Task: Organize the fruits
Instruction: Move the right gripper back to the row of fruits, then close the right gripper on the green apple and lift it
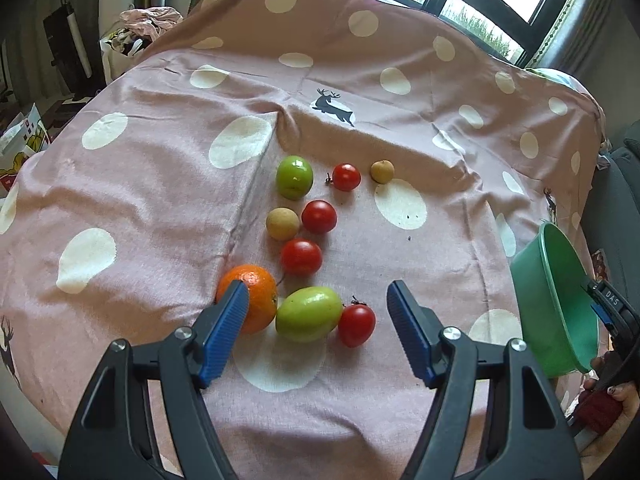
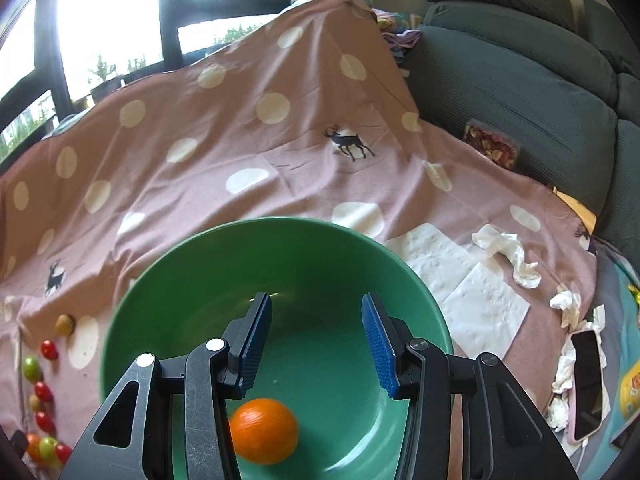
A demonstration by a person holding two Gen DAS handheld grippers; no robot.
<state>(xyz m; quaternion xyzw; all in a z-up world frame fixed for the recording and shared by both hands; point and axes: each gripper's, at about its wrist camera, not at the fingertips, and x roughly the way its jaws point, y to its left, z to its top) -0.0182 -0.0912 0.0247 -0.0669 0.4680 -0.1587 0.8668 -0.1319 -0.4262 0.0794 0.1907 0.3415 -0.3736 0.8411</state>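
Note:
In the left wrist view my left gripper [image 1: 316, 302] is open, low over the near fruits. An orange [image 1: 250, 296] touches its left finger side, with a green fruit [image 1: 309, 313] and a red tomato [image 1: 357, 325] between the fingers. Further off lie more tomatoes [image 1: 301, 256], two brown longans [image 1: 283, 223] and a round green fruit [image 1: 294, 177]. In the right wrist view my right gripper [image 2: 316, 320] is open above a green bowl [image 2: 160, 280]. An orange [image 2: 264, 430] lies loose in the bowl, below the fingers.
A pink spotted cloth [image 1: 140, 184] covers the surface. The green bowl [image 1: 552, 300] sits at the right edge in the left view. Tissues [image 2: 508, 252], paper napkins [image 2: 460, 288] and a phone [image 2: 586, 380] lie right of the bowl. A grey sofa [image 2: 520, 80] stands behind.

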